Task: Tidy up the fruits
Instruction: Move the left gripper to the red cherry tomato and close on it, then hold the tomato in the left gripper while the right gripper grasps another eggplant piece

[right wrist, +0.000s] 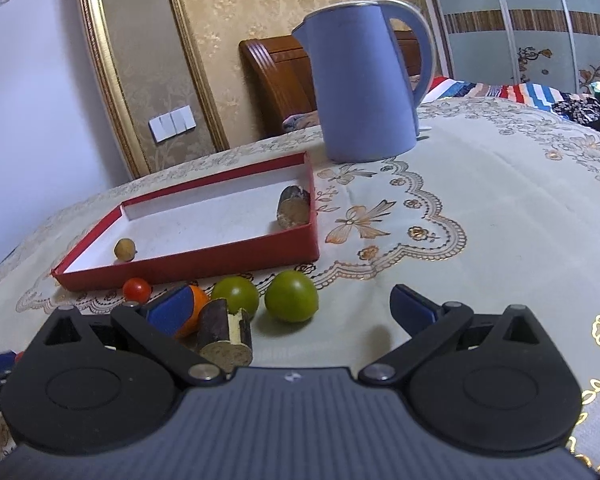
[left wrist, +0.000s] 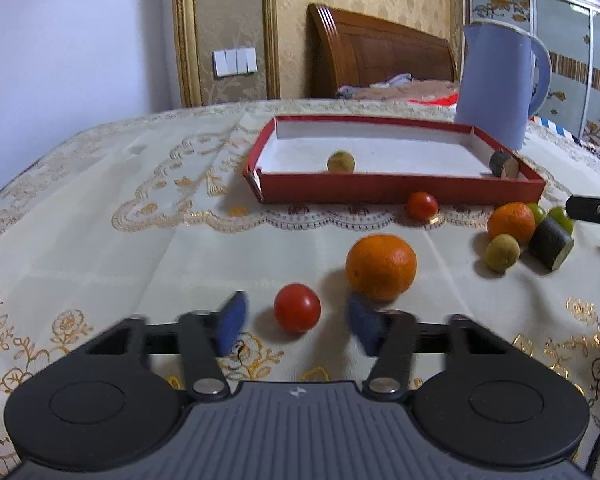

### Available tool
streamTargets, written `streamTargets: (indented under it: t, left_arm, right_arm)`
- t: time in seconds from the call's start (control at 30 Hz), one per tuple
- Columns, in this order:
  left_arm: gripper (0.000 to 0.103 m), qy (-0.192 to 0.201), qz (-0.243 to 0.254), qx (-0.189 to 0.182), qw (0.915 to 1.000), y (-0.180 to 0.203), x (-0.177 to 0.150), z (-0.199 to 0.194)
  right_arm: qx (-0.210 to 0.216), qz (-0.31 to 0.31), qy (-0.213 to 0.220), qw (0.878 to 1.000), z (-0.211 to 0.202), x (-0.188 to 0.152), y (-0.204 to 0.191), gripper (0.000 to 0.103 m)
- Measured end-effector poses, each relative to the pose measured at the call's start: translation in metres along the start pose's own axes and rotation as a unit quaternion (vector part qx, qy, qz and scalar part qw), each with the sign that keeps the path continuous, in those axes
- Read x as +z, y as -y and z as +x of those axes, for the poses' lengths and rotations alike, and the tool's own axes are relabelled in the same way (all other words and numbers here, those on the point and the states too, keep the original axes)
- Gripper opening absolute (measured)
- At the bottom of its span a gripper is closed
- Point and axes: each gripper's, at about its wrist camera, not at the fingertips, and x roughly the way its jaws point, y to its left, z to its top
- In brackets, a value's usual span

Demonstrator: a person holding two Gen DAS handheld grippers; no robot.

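Observation:
My left gripper (left wrist: 298, 324) is open low over the tablecloth, and a red tomato (left wrist: 297, 308) lies between its blue pads, touching neither. A large orange (left wrist: 381, 267) sits just beyond the right pad. The red box (left wrist: 400, 188) holds a small brownish-green fruit (left wrist: 341, 161) and a dark cane piece (left wrist: 504, 164). My right gripper (right wrist: 292, 312) is open wide. A green fruit (right wrist: 291, 296) lies ahead between its fingers, with a second green fruit (right wrist: 236, 296), a cane piece (right wrist: 224, 336) and a partly hidden orange (right wrist: 198, 308) near its left pad.
A blue kettle (right wrist: 364, 88) stands behind the box's right end. A small red tomato (left wrist: 422, 206) rests against the box's front wall. A kiwi-like fruit (left wrist: 501, 253) lies by the second orange (left wrist: 511, 222). A bed headboard (left wrist: 380, 52) rises beyond the table.

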Motion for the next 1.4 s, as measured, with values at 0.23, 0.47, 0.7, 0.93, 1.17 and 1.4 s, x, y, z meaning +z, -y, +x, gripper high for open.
streamTargets:
  t: [0.23,0.47,0.7,0.93,1.17,1.4]
  left_arm:
    - [0.032,0.000,-0.006,-0.005,1.0000,0.003,0.003,0.005]
    - [0.023,-0.001,-0.013,-0.002,0.9999,0.006,-0.001,-0.002]
    - [0.023,-0.002,-0.041,0.002,0.9991,0.001,0.009,0.009]
    - [0.023,-0.001,-0.058,-0.005,0.9983,-0.004,0.009,0.011]
    - [0.023,0.002,-0.063,-0.009,0.9979,-0.006,0.008,0.011]
    - [0.023,0.002,-0.064,-0.009,0.9979,-0.006,0.007,0.010]
  right_arm:
    - [0.004,0.004,-0.012,1.000,-0.009,-0.002,0.014,0.103]
    - [0.002,0.009,-0.016,1.000,-0.005,-0.003,0.016,0.103]
    - [0.006,-0.019,-0.021,1.000,-0.008,-0.005,0.008,0.103]
    - [0.007,-0.082,-0.030,0.996,-0.008,-0.009,-0.014,0.103]
    - [0.019,-0.099,-0.045,0.994,0.005,-0.007,-0.026,0.103]
    - [0.021,-0.137,-0.055,0.989,0.009,-0.010,-0.039,0.094]
